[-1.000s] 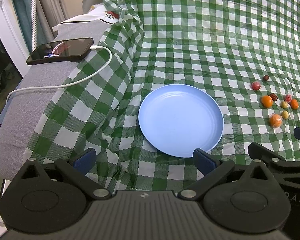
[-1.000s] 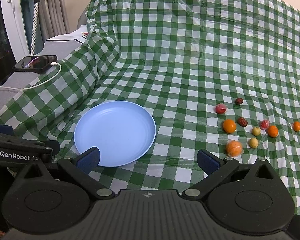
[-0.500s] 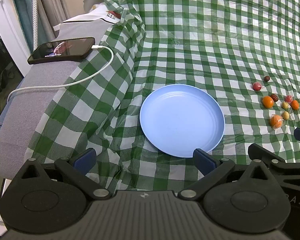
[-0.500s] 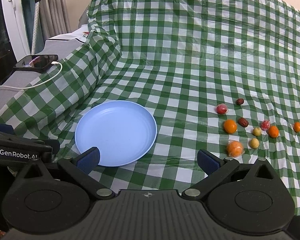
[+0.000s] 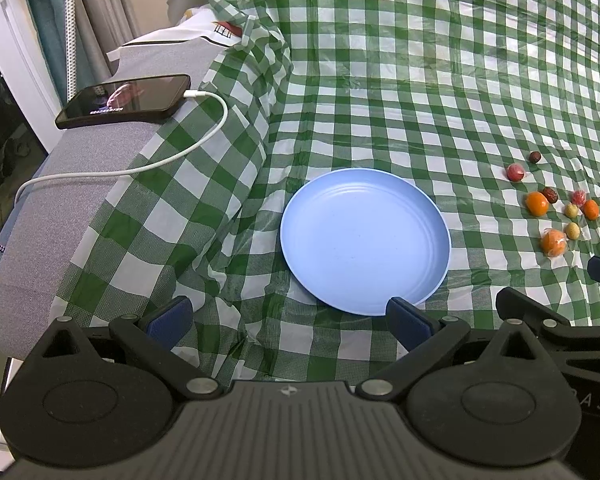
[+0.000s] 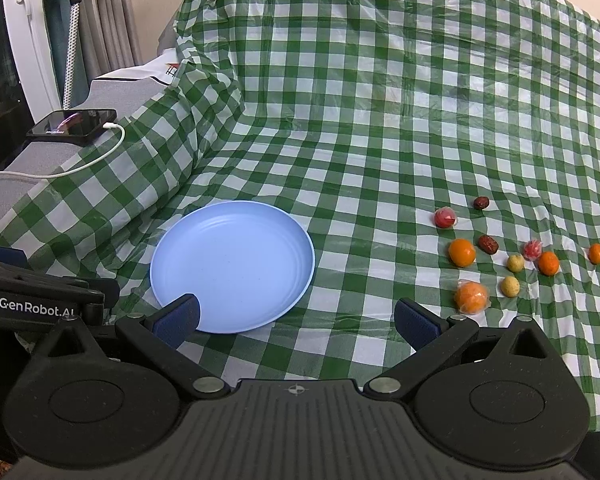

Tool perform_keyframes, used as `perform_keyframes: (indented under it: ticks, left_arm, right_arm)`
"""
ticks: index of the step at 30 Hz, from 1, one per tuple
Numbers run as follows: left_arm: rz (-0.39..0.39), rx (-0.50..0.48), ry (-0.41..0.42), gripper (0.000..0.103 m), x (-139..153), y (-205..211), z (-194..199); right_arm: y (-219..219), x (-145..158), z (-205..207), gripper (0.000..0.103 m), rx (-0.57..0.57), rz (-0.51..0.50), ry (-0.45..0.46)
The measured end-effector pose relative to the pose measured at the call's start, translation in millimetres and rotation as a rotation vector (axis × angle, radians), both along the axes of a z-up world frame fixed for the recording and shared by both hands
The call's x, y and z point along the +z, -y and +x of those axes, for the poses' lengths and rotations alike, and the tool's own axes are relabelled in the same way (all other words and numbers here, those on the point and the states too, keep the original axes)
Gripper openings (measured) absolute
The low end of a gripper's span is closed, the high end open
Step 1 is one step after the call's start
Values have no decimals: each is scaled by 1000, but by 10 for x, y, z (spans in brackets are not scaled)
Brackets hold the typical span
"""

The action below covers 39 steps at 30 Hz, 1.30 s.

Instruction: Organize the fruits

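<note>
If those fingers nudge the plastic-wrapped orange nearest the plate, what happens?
The wrapped orange is round, so it would probably roll. Its shiny film looks slippery, so the fingers may slide. The cloth is wrinkled, likely stopping it soon.

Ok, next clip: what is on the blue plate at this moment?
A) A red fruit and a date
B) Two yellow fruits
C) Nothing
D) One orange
C: the blue plate shows only its bare surface in both wrist views, while all the fruits, such as the wrapped orange, lie on the checked cloth to its right.
</note>
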<state>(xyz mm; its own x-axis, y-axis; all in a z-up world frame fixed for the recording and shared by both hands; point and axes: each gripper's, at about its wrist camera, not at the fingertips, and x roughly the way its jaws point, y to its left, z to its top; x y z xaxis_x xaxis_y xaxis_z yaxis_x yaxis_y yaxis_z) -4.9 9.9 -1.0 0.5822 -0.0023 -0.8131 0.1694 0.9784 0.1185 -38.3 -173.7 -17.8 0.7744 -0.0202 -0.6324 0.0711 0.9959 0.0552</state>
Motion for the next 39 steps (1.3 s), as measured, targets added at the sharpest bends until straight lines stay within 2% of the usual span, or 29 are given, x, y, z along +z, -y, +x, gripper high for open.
perform_keyframes:
  ticks: [14, 23, 26, 30, 35, 39]
  left_arm:
    - [20, 17, -6, 103, -27, 56, 57]
    - [18, 13, -20, 103, -51, 150, 156]
    - [27, -12, -25, 103, -67, 291, 206]
    - [22, -61, -33, 103, -103, 560, 270]
    - [-5, -128, -56, 103, -174, 1030, 382]
    - [-10, -200, -71, 103, -267, 1474, 468]
  right_arm:
    - [64, -106, 63, 103, 20, 65, -7]
    - [142, -172, 53, 103, 30, 85, 46]
    - [303, -219, 22, 103, -15, 80, 73]
    - [636, -305, 11, 103, -133, 34, 106]
    - [1238, -493, 14, 103, -315, -44, 120]
    - [1776, -687, 17, 102, -411, -39, 133]
